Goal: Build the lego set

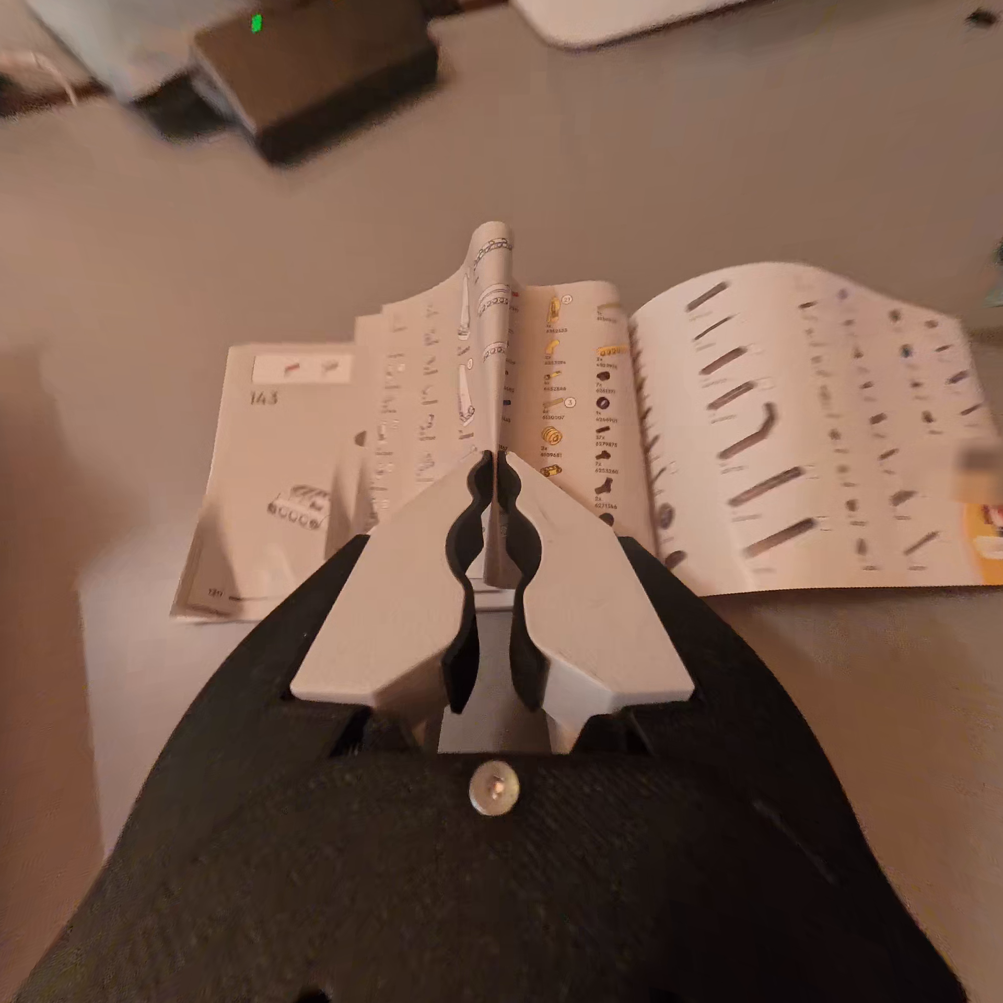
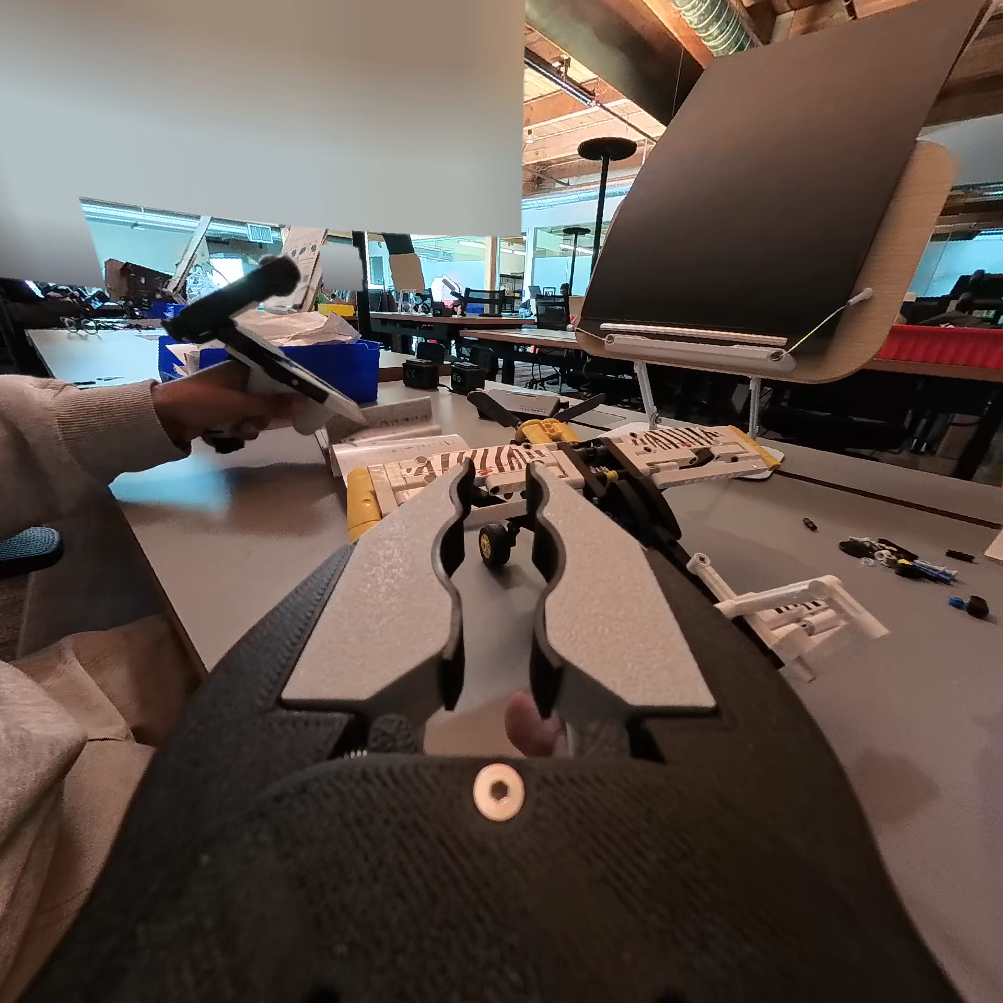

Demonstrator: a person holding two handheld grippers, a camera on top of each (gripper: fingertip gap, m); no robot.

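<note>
My left gripper (image 1: 495,456) is shut on a single page (image 1: 491,336) of the open instruction booklet (image 1: 760,434) and holds that page upright above the spine. The booklet lies flat on the grey table and shows parts lists. My right gripper (image 2: 499,472) is open and empty, low over the table, pointing at the white, zebra-striped lego plane (image 2: 673,442) with yellow wing tips. A small yellow-hubbed wheel (image 2: 493,544) shows between the fingers. A white tail section (image 2: 803,619) lies to the right of the gripper.
Small loose pieces (image 2: 890,562) lie at the right of the table. A tilted book stand (image 2: 760,217) stands behind the plane. A blue bin (image 2: 336,363) is at the back left. A person's hand (image 2: 217,401) holds the left gripper. A black box (image 1: 320,81) lies beyond the booklet. Across from one pair of fingers to the other is roughly 40 cm.
</note>
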